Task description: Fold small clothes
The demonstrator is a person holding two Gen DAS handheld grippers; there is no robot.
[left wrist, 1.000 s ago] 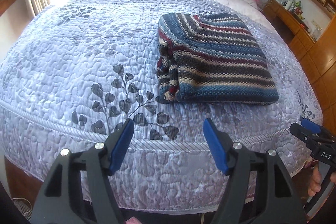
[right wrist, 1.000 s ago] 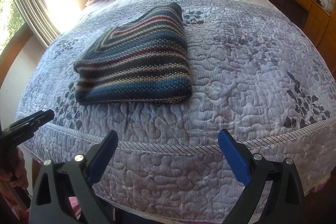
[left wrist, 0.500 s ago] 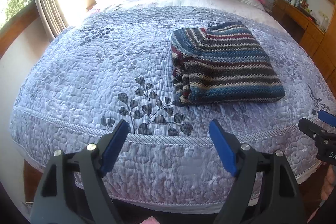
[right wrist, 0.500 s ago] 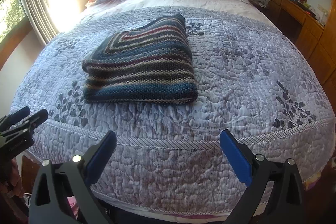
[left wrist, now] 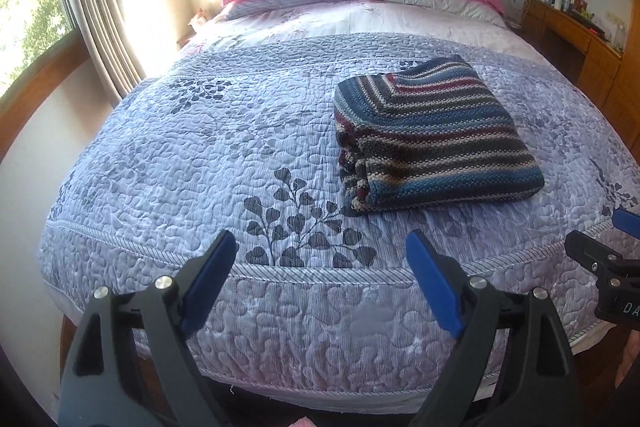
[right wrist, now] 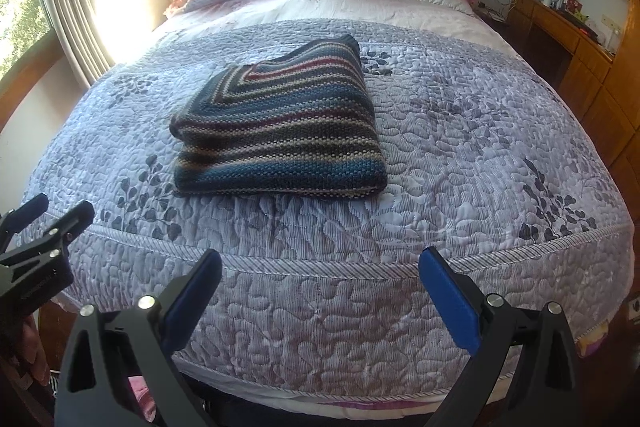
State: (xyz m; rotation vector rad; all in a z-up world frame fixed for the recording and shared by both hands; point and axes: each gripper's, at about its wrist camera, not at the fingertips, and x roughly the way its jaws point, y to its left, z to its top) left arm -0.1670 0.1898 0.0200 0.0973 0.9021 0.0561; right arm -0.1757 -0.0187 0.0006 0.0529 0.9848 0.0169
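Coarse striped knit sweater (left wrist: 432,139) on a quilted, faintly sheened cloth bedspread (left wrist: 200,155); matt black plastic left gripper (left wrist: 320,267) and right gripper (right wrist: 320,283) with smooth blue pads (right wrist: 450,301) and shiny metal rivets (left wrist: 164,281); glossy wooden cabinets (right wrist: 592,75).

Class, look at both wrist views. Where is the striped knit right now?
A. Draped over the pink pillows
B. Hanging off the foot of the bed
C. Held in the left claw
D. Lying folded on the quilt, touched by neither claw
D: the striped knit lies folded on the quilt, while the left claw and right claw are both open and short of it.
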